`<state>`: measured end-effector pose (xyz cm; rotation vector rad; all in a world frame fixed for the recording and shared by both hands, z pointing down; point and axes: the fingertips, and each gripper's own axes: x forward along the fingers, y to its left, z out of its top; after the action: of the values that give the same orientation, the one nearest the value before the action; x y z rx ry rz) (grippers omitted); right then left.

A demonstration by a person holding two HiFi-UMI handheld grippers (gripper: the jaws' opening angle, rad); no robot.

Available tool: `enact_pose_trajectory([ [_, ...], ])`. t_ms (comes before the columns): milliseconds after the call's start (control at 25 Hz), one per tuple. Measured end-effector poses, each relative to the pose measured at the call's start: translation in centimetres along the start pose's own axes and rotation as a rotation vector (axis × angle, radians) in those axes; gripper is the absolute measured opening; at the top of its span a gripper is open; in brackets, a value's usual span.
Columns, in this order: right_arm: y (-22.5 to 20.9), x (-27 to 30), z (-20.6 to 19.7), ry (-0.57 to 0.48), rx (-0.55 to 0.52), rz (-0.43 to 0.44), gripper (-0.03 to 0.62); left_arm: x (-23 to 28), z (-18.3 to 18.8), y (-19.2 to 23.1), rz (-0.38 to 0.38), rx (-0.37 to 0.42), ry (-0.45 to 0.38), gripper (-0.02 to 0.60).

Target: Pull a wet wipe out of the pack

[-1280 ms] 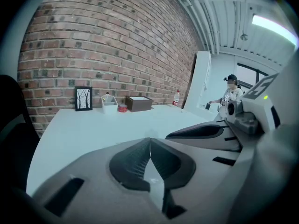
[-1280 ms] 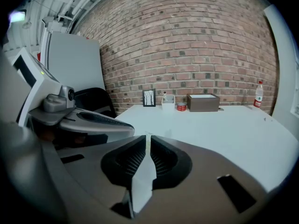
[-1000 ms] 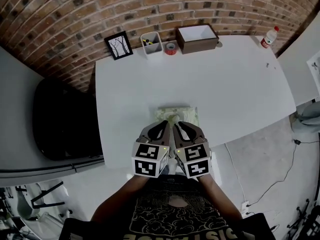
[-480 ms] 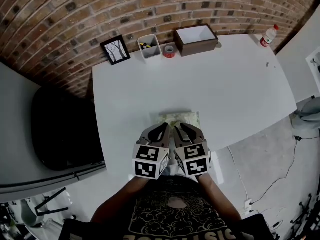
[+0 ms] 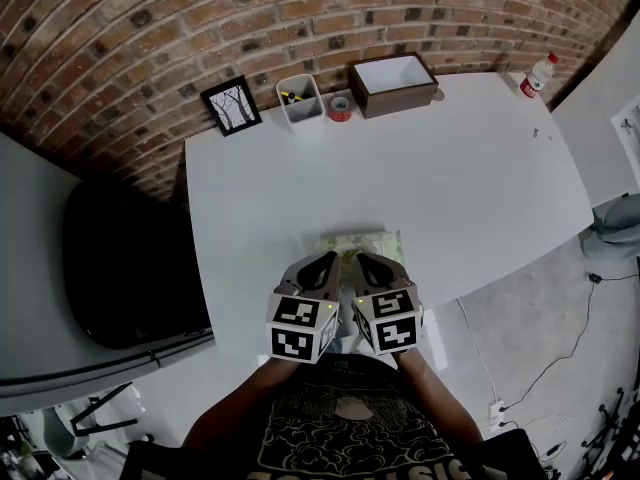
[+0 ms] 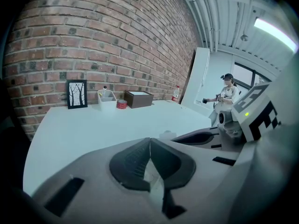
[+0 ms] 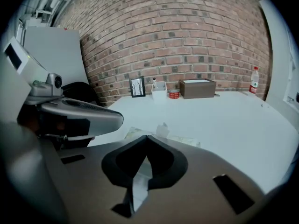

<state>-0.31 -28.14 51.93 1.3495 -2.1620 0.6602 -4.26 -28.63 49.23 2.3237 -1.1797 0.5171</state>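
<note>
The pale green wet wipe pack (image 5: pixel 357 241) lies flat near the front edge of the white table (image 5: pixel 450 178). Both grippers hover side by side over its near end and hide that part. My left gripper (image 5: pixel 327 262) is shut, jaws meeting at the tip (image 6: pixel 150 140), with nothing gripped. My right gripper (image 5: pixel 362 261) is also shut (image 7: pixel 147 137). A small white tuft of wipe (image 7: pixel 162 130) stands up from the pack just beyond the right jaws, apart from them. The pack (image 7: pixel 187 140) shows past the right gripper's tips.
Along the brick wall stand a framed picture (image 5: pixel 232 106), a white pen cup (image 5: pixel 301 96), a red tape roll (image 5: pixel 339 107) and a brown box (image 5: pixel 393 76). A bottle (image 5: pixel 532 75) stands at the far right corner. A black chair (image 5: pixel 120 258) is left of the table.
Both grippers have stayed shut and side by side over the pack's near end. Only the head view has shifted slightly.
</note>
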Motion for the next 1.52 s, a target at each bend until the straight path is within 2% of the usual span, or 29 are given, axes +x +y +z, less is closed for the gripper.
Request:
enact_pose_trajectory([
  [400, -0.3, -1.3, 1.0, -0.053, 0.029, 0.009, 0.015, -0.5, 0.1, -0.8, 0.001, 0.004, -0.014, 0.012],
  [1520, 0.3, -6.3, 2.7, -0.187, -0.046, 0.032, 0.015, -3.6, 0.3, -3.8, 0.058, 0.011, -0.101, 0.012],
])
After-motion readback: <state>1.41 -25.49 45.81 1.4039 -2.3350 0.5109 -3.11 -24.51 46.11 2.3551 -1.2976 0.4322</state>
